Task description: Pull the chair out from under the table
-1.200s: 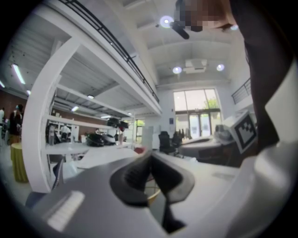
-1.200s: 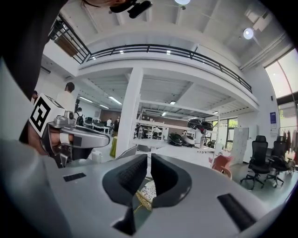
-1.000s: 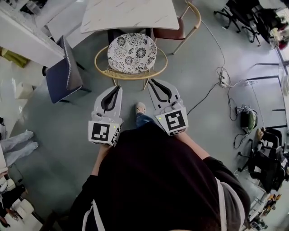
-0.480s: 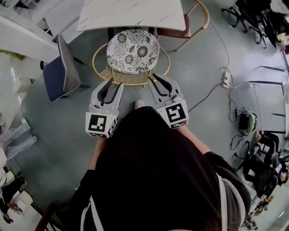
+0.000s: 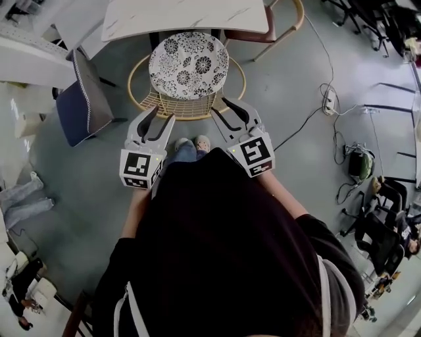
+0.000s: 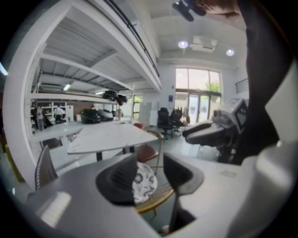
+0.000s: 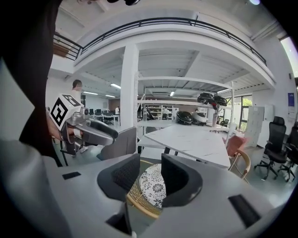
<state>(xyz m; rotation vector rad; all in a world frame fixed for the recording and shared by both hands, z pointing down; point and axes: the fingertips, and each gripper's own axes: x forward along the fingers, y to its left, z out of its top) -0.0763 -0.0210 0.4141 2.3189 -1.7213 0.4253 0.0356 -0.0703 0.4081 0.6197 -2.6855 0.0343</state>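
Chair (image 5: pixel 187 72) ahead — left gripper (image 5: pixel 158 120) and right gripper (image 5: pixel 228 112) tilt slightly downward toward it, jaws opening, nothing pinched.

Round chair (image 5: pixel 189 66), black-and-white floral seat cushion, tan curved back rail, upright, front edge at the white marble tabletop (image 5: pixel 184 16)
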